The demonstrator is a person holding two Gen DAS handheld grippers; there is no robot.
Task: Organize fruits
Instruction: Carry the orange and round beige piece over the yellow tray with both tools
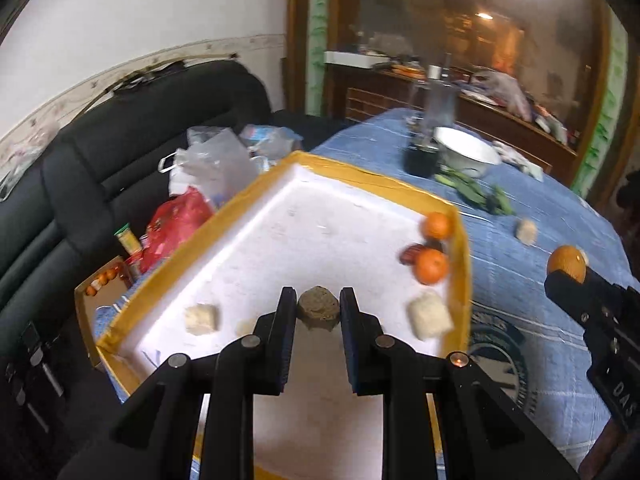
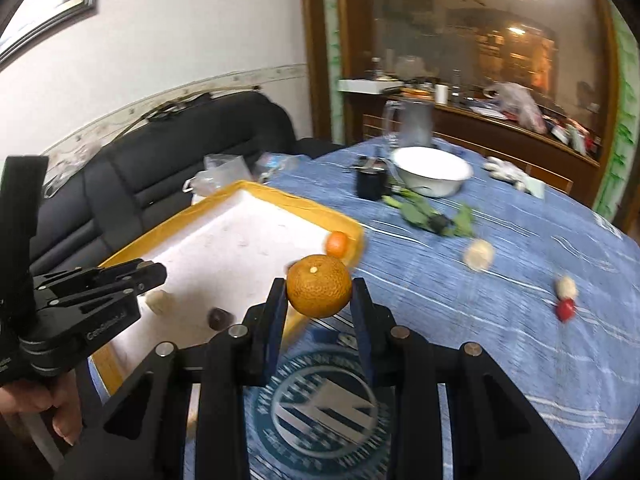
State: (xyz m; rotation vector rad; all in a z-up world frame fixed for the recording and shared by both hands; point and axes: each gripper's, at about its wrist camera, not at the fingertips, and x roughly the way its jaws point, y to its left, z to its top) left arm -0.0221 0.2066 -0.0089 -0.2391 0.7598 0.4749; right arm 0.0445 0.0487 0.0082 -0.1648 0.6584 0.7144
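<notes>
Right gripper (image 2: 319, 294) clamps dimpled round orange (image 2: 319, 291); left gripper (image 1: 319, 306) pinches brownish lump (image 1: 319, 307). Next: release orange into yellow-rimmed white foam tray (image 2: 224, 256) ahead-left.

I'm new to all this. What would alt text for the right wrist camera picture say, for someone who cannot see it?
A black two-finger right gripper holds an orange over a blue tablecloth, beside a yellow-rimmed white tray. The left gripper reaches over the tray from the left. A white bowl and green leaves lie farther back.
</notes>
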